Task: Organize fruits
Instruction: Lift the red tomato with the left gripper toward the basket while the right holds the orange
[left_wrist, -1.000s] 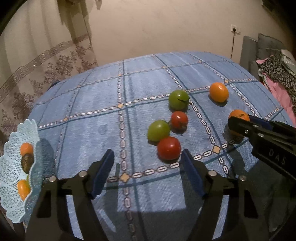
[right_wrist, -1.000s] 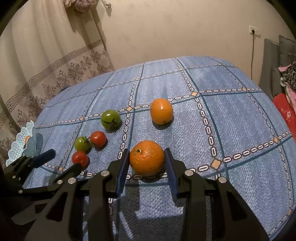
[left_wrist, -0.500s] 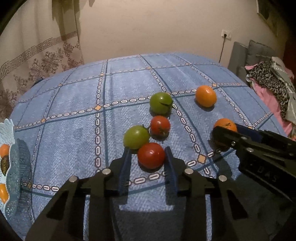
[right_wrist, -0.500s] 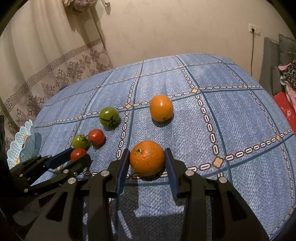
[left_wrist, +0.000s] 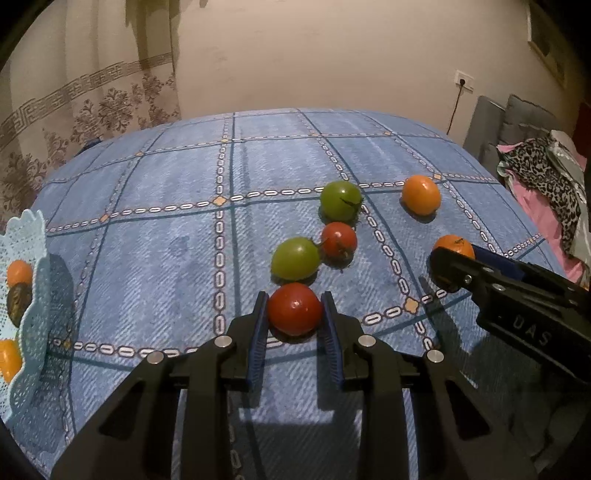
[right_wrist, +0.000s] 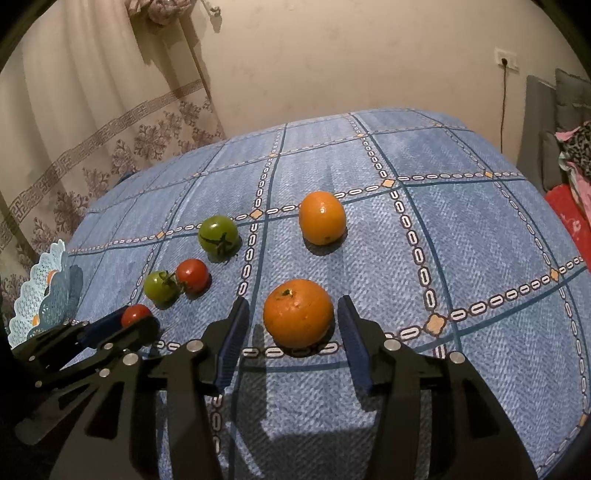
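Your left gripper (left_wrist: 294, 325) has its jaws clamped on the red tomato (left_wrist: 294, 308), both pads touching its sides, the fruit resting on the table (left_wrist: 166, 266). Your right gripper (right_wrist: 293, 338) stands released: its jaws flank the near orange (right_wrist: 298, 313) with a gap on each side, fruit dead centre. The basket (left_wrist: 31, 295) lies far left of the left jaws, so the left hand is nearer; judged next move is lift and carry leftward.

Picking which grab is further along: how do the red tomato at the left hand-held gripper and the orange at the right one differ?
The red tomato is smaller, smooth and glossy; the orange is bigger and dimpled. The left hand-held gripper pinches the tomato; the right hand-held gripper shows gaps beside the orange. Both rest on the blue tablecloth.
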